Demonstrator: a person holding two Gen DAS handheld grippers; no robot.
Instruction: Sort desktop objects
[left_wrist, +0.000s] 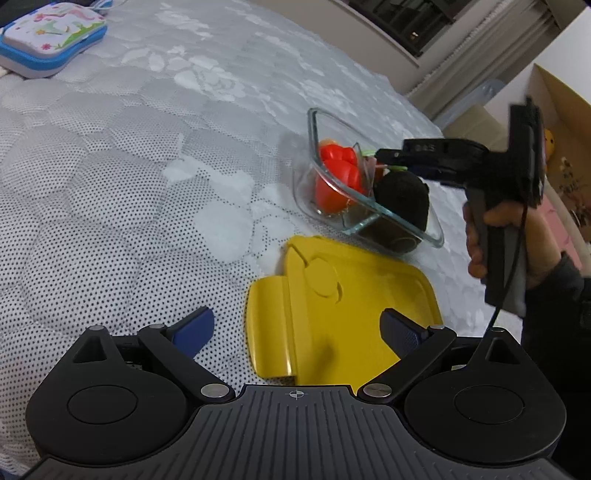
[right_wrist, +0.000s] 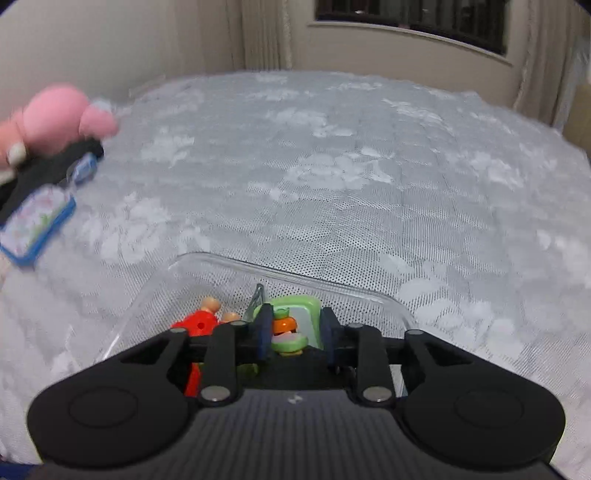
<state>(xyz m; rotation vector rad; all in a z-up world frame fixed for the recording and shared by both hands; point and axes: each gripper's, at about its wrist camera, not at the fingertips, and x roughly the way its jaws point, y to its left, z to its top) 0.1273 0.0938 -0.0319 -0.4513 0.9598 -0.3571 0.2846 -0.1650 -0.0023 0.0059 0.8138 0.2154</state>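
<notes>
right tool (right_wrist: 295, 334) part open over the glass dish (right_wrist: 155, 295), small green-orange toy (right_wrist: 287, 328) between its fingers; left tool (left_wrist: 297, 328) wide open, empty, above the yellow lid (left_wrist: 354, 295).

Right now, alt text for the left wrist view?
The right gripper, held in a hand, reaches over a glass container holding a red toy and a dark round object. A yellow lid lies nearer on the quilted bed, before the open left gripper.

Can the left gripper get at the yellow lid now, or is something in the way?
Probably yes. The left gripper hangs open right over the yellow lid, which lies flat on the bedcover with nothing on it. The right gripper is busy over the glass container.
</notes>
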